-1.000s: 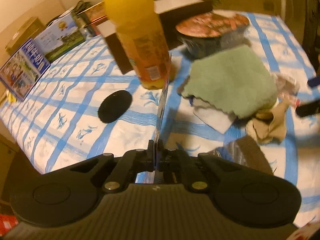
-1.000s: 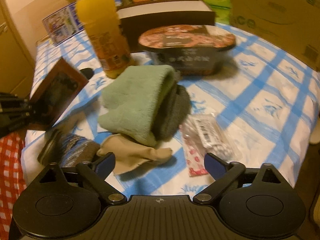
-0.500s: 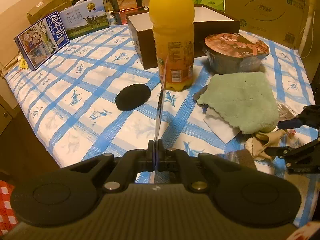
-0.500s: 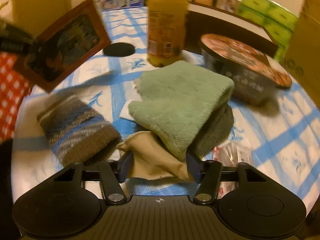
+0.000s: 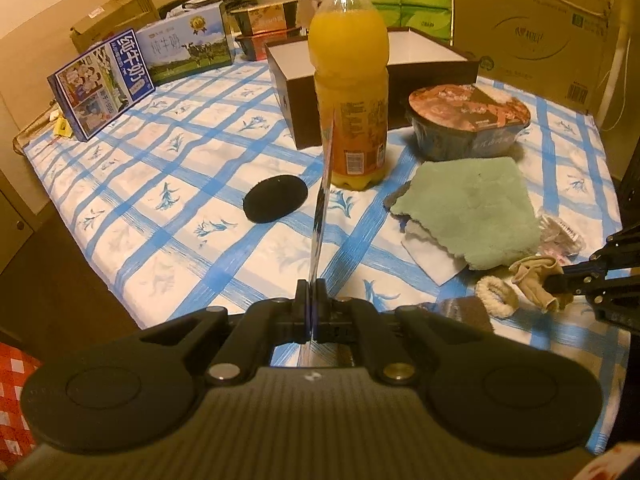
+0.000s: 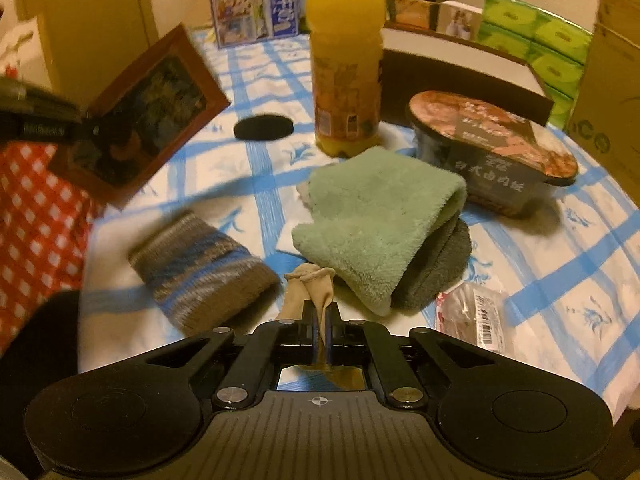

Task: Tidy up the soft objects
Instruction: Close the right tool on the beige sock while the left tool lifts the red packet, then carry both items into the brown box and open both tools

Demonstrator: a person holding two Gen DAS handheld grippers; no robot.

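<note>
My right gripper (image 6: 322,316) is shut on a beige stocking (image 6: 310,286), which also shows in the left wrist view (image 5: 536,280). A folded green towel (image 6: 376,216) lies just beyond it over a grey cloth (image 6: 436,272). A striped knit sock (image 6: 200,268) lies to the left. My left gripper (image 5: 312,300) is shut on a thin brown-framed picture (image 5: 322,208), seen edge-on; in the right wrist view the picture (image 6: 140,120) hangs above the table's left edge. A white scrunchie (image 5: 496,296) lies near the stocking.
An orange juice bottle (image 5: 352,92), a black round pad (image 5: 276,198), an instant-food bowl (image 5: 468,120) and a dark open box (image 5: 400,68) stand on the blue-checked tablecloth (image 5: 180,184). A plastic packet (image 6: 476,316) lies right of the towel. Cartons line the far edge.
My right gripper came down from open over the beige stocking and closed on it. My left gripper pulled back with the picture held, widening its view of the table.
</note>
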